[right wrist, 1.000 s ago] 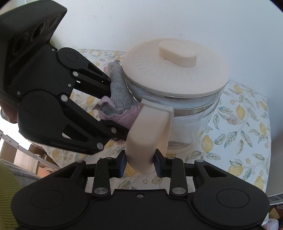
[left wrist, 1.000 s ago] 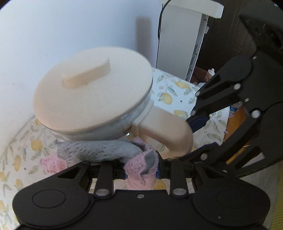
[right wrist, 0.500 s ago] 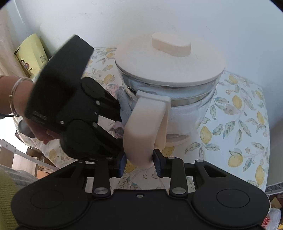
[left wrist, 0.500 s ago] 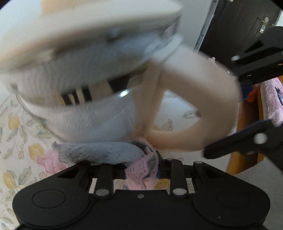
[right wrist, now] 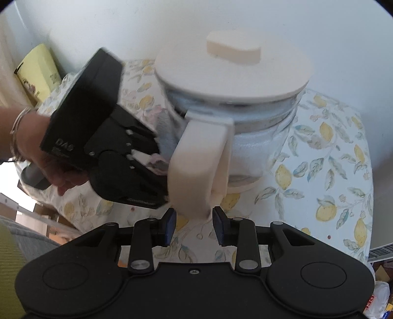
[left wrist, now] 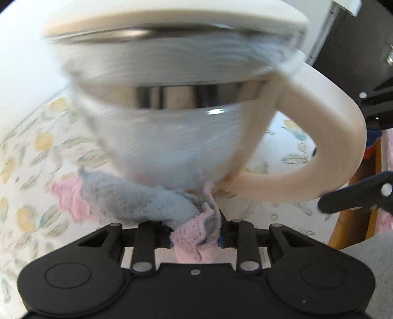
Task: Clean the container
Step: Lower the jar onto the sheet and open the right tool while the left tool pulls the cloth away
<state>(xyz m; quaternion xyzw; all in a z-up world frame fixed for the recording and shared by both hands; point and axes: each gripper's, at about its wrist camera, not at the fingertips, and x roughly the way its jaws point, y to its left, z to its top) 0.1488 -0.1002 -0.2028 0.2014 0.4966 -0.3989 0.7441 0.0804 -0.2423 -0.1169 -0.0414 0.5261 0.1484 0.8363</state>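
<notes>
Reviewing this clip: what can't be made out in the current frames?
- Left wrist view: motion blur smears the container, so dirt or wiped patches cannot be told.
- Left wrist view: the lid is cut off by the top edge.
- Right wrist view: the left claw hides most of the cloth and where it meets the glass.
- Right wrist view: the handle hides whether the right claw pads press on it.

Lemon-print tablecloth [right wrist: 331,157], yellow box [right wrist: 36,73], white wall [right wrist: 122,29]
</notes>
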